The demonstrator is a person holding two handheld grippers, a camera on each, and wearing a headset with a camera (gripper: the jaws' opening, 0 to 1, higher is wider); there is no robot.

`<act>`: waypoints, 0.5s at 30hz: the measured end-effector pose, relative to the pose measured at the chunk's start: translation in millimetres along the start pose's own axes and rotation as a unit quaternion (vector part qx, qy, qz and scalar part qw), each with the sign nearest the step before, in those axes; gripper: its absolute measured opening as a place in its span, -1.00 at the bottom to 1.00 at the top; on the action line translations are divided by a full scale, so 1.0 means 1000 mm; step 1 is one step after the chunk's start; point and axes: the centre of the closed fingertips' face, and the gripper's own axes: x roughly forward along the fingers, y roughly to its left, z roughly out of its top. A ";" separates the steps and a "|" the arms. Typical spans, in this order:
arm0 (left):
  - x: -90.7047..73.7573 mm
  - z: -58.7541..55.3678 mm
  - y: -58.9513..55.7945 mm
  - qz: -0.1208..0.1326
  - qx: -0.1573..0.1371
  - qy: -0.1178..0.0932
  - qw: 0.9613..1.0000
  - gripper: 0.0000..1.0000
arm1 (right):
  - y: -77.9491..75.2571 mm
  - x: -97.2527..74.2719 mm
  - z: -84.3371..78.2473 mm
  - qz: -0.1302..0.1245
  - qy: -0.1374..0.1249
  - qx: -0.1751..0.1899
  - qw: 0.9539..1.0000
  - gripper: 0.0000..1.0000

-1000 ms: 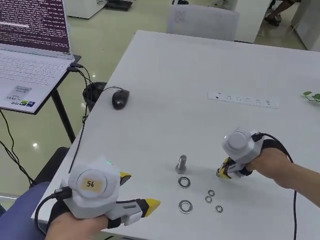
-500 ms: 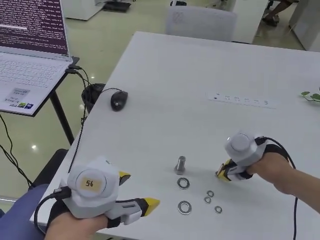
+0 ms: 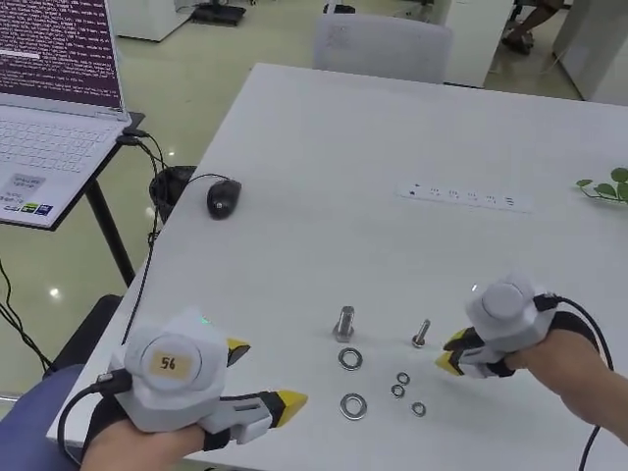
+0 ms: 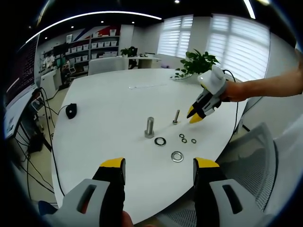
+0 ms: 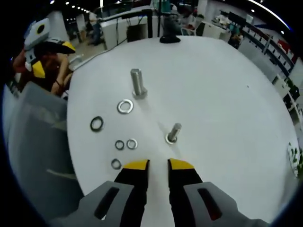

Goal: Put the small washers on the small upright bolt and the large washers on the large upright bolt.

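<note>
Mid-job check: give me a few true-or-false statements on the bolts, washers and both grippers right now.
1. The small steel bolt stands upright on the white table. True.
2. A washer sits on the large steel bolt. False: its shank is bare; both large steel washers lie flat on the table.
3. The right gripper holds a small washer. False: its jaws stand slightly apart with nothing between; the three small steel washers lie on the table.
4. The left gripper is open and empty. True.

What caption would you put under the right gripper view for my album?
The right hand-held gripper, jaws slightly apart, points at the small bolt standing near loose washers.
</note>
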 end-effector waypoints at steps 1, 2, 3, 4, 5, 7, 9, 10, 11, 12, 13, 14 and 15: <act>0.000 0.000 0.000 0.000 0.000 0.000 1.000 0.14 | 0.006 0.000 -0.002 0.003 -0.001 -0.001 1.000 -0.68; 0.000 0.000 -0.001 -0.001 0.001 0.000 1.000 0.14 | 0.011 0.001 -0.003 0.010 -0.001 -0.004 1.000 -0.68; 0.000 0.000 -0.001 -0.001 0.002 0.000 1.000 0.14 | 0.017 0.003 -0.006 0.015 -0.001 -0.008 1.000 -0.68; 0.000 0.001 -0.001 -0.002 0.002 0.000 1.000 0.14 | 0.021 0.004 -0.007 0.017 0.000 -0.010 1.000 -0.68; 0.001 0.001 -0.001 -0.002 0.003 0.000 1.000 0.14 | 0.025 0.005 -0.010 0.021 0.003 -0.014 1.000 -0.68; 0.001 0.002 -0.002 -0.002 0.004 -0.001 1.000 0.14 | 0.032 0.007 -0.013 0.028 0.005 -0.016 0.999 -0.68; 0.000 0.002 -0.002 -0.003 0.004 -0.001 1.000 0.14 | 0.040 0.009 -0.015 0.036 0.005 -0.018 0.999 -0.68; 0.000 0.002 -0.002 -0.003 0.005 -0.001 1.000 0.14 | 0.043 0.010 -0.015 0.038 0.005 -0.020 0.999 -0.68; 0.000 0.002 -0.003 -0.003 0.005 -0.001 1.000 0.14 | 0.045 0.011 -0.015 0.041 0.005 -0.021 0.999 -0.68; 0.000 0.002 -0.003 -0.003 0.005 -0.001 1.000 0.14 | 0.048 0.012 -0.015 0.044 0.005 -0.022 0.999 -0.68; 0.000 0.002 -0.003 -0.003 0.005 -0.001 1.000 0.14 | 0.052 0.013 -0.015 0.047 0.005 -0.025 0.999 -0.68; 0.001 0.002 -0.003 -0.003 0.005 -0.001 1.000 0.14 | 0.055 0.014 -0.016 0.051 0.007 -0.027 0.998 -0.68; 0.001 0.002 -0.004 -0.004 0.006 -0.001 1.000 0.14 | 0.058 0.016 -0.018 0.055 0.010 -0.029 0.998 -0.68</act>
